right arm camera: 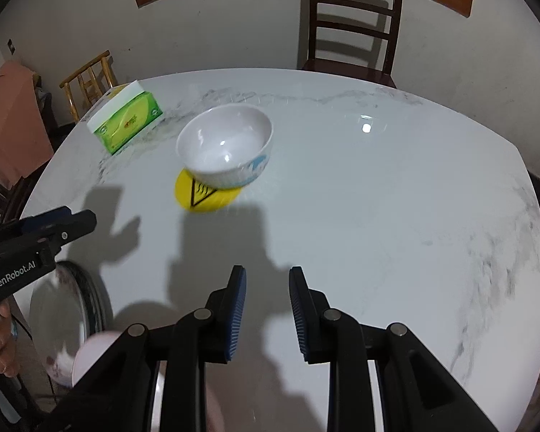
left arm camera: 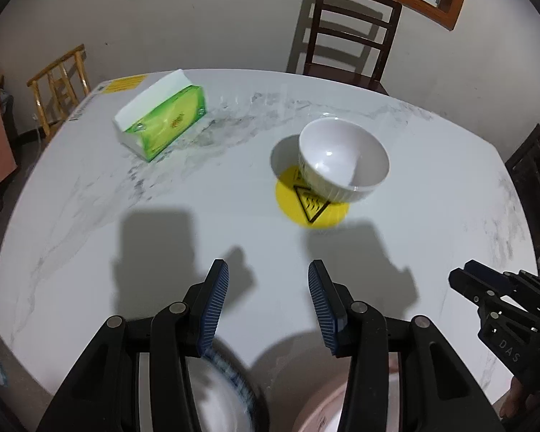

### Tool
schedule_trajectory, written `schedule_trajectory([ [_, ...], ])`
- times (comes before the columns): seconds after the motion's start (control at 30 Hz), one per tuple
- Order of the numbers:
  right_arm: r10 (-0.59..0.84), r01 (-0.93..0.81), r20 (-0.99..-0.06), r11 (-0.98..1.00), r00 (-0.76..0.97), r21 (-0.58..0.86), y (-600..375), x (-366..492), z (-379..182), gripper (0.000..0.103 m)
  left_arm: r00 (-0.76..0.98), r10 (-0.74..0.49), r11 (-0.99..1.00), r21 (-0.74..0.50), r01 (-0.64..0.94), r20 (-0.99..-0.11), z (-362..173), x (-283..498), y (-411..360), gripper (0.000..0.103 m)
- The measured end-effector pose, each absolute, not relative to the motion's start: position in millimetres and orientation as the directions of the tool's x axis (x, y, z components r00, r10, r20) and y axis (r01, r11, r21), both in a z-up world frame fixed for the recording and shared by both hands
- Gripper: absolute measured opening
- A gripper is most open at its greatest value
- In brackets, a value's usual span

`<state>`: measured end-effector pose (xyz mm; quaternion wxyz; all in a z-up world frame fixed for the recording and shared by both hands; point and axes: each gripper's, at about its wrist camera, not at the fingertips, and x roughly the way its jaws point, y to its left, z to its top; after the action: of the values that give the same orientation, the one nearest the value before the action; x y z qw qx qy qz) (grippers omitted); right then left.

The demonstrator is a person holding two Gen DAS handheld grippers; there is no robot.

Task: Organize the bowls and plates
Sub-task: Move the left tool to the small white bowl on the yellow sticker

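A white ribbed bowl (left arm camera: 342,160) stands on a yellow round warning sticker (left arm camera: 311,205) in the middle of the marble table (left arm camera: 162,223); it also shows in the right wrist view (right arm camera: 226,144). My left gripper (left arm camera: 268,277) is open and empty above the near table edge. Below it lie a white plate with a blue rim (left arm camera: 223,392) and a pink plate (left arm camera: 324,410). My right gripper (right arm camera: 266,282) is open and empty, to the right of the left one. The plates show blurred at its lower left (right arm camera: 68,320).
A green tissue pack (left arm camera: 162,122) lies at the table's far left. A dark wooden chair (left arm camera: 352,32) stands behind the table, a light wooden chair (left arm camera: 59,82) at the left. The table edge curves close on the right.
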<state>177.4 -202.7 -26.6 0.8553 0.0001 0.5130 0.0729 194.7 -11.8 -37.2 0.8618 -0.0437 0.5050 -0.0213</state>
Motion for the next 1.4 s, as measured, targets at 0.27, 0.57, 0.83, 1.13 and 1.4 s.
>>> schedule_trajectory([
  [0.27, 0.183, -0.107, -0.868, 0.983, 0.463, 0.150, -209, 242, -23, 0.025, 0.460, -0.147, 0.981, -0.189, -0.047, -0.876, -44, 255, -14, 0.042],
  [0.57, 0.202, -0.098, -0.892, 0.979, 0.405, 0.177, -196, 305, -41, 0.025, 0.434, -0.173, 0.970, -0.230, -0.083, -0.884, -56, 311, -20, 0.041],
  [0.83, 0.189, -0.095, -0.917, 0.981, 0.352, 0.166, -184, 328, -70, 0.025, 0.390, -0.172, 0.974, -0.216, -0.073, -0.905, -80, 335, -33, 0.036],
  [1.13, 0.190, -0.089, -0.916, 0.982, 0.353, 0.169, -178, 332, -78, 0.017, 0.347, -0.225, 0.961, -0.266, -0.072, -0.910, -99, 341, -37, 0.012],
  [1.4, 0.173, -0.072, -0.919, 0.985, 0.355, 0.157, -182, 318, -72, 0.014, 0.324, -0.234, 0.961, -0.268, -0.064, -0.917, -97, 330, -42, 0.011],
])
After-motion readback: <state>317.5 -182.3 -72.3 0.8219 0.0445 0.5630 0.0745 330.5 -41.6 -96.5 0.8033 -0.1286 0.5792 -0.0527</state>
